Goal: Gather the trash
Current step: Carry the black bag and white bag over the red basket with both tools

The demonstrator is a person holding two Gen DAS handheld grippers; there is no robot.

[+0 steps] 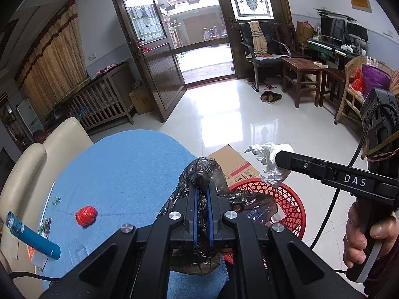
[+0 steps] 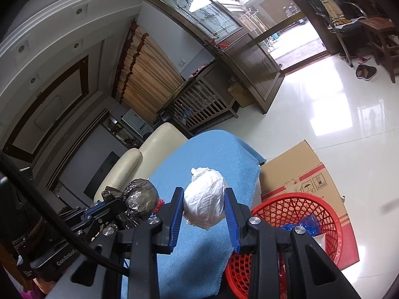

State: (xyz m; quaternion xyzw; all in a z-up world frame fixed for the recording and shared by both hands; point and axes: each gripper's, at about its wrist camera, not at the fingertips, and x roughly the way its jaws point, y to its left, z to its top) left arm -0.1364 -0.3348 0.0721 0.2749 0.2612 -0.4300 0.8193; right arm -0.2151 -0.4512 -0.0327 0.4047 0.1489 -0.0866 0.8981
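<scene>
Both loads are lifted and ready to drop: the left hand-held gripper [image 1: 201, 189] pinches the black bag [image 1: 204, 172] above the table [image 1: 129, 164], while the right hand-held gripper [image 2: 203, 196] clamps the white wad [image 2: 204, 199] beside the red basket [image 2: 294, 206], so next swing each over it and let go.

Two close wrist views, shared basket [image 1: 286, 199]
</scene>
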